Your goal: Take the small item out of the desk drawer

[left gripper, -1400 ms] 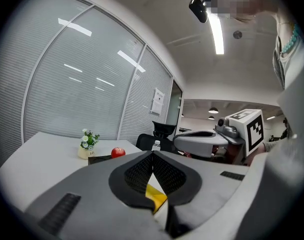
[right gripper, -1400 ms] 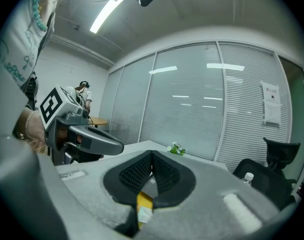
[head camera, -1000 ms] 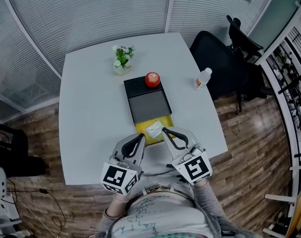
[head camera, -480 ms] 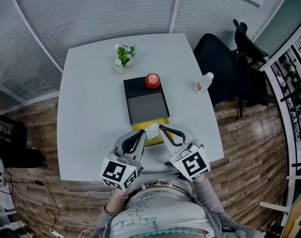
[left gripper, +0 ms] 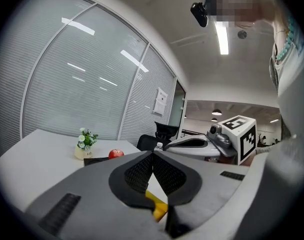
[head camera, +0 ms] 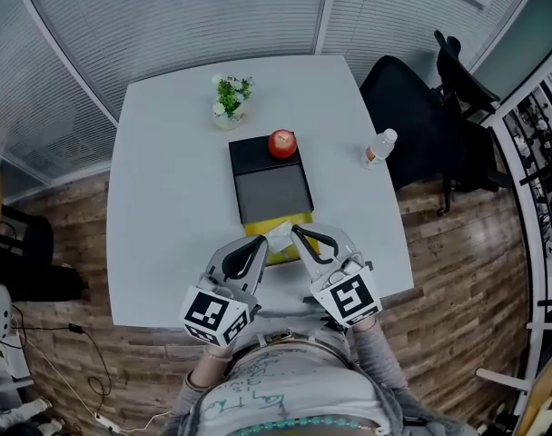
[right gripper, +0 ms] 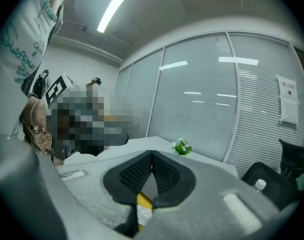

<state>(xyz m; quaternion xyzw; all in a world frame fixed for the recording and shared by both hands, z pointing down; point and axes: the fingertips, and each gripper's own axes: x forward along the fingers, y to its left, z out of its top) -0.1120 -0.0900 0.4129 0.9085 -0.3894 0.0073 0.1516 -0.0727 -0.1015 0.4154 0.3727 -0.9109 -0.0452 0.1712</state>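
A black desk drawer unit point(head camera: 269, 184) lies mid-table with a red apple point(head camera: 282, 143) on its far end. At its near end a yellow drawer point(head camera: 299, 224) stands out, and a small white item point(head camera: 278, 236) lies in it. My left gripper point(head camera: 260, 243) is at the yellow drawer's near left corner, and in the left gripper view my left gripper point(left gripper: 152, 154) is shut on nothing. My right gripper point(head camera: 295, 234) is just right of the white item. In its own view my right gripper point(right gripper: 152, 153) is shut and empty, with yellow and white showing below it.
A small potted plant point(head camera: 229, 101) stands at the table's far side and a water bottle point(head camera: 378, 147) near its right edge. Black office chairs point(head camera: 412, 98) stand beyond that edge. The white table point(head camera: 167, 207) ends just in front of the person's body.
Both grippers have shifted slightly at the near end of the yellow drawer, and the head view has drifted. The jaws stay shut and nothing was picked up.
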